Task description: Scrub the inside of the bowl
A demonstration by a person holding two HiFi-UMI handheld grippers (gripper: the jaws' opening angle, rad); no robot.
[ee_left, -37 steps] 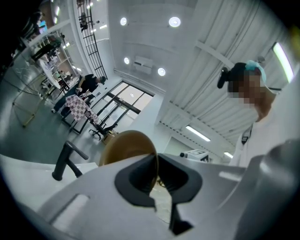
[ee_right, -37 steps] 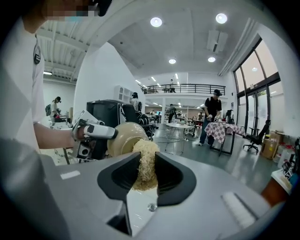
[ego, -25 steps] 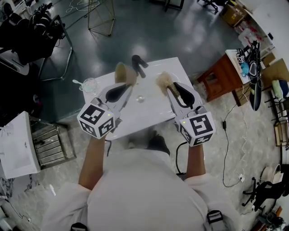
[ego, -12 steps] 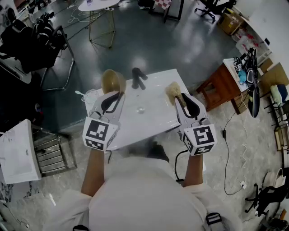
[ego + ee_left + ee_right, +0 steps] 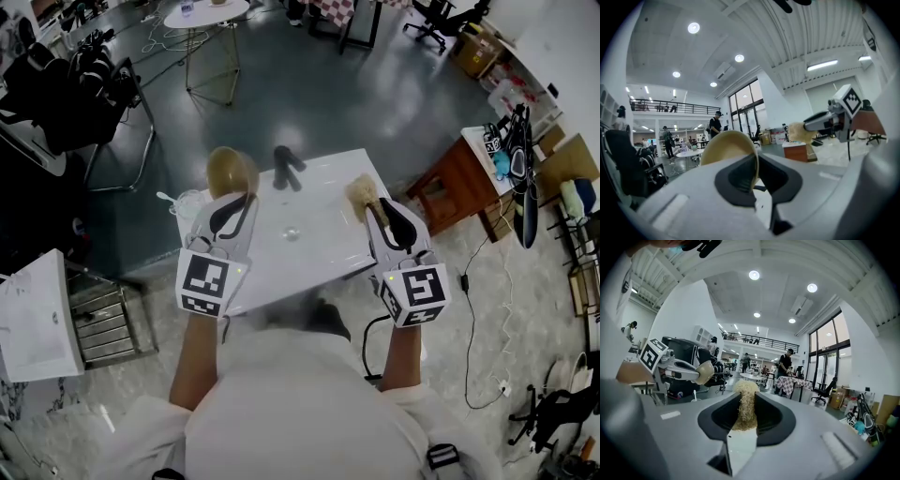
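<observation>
My left gripper (image 5: 233,199) is shut on the rim of a tan bowl (image 5: 232,172), held up over the left part of the white sink top (image 5: 319,253). In the left gripper view the bowl (image 5: 727,149) stands on edge between the jaws of that gripper (image 5: 754,165). My right gripper (image 5: 372,210) is shut on a pale fibrous scrubber (image 5: 363,194) over the sink's right side. The scrubber (image 5: 746,397) fills the gap in the right gripper (image 5: 746,414). Bowl and scrubber are apart, about a sink's width between them.
A black faucet (image 5: 288,165) stands at the sink's far edge, with the drain (image 5: 292,231) in the middle. A clear glass with a spoon (image 5: 187,200) sits at the left edge. A wooden side table (image 5: 460,170) is at the right, a metal rack (image 5: 105,305) at the left.
Both grippers have drawn apart: the bowl went left and rolled to show its round side, the scrubber went right. Over the last half second hardly anything moved.
</observation>
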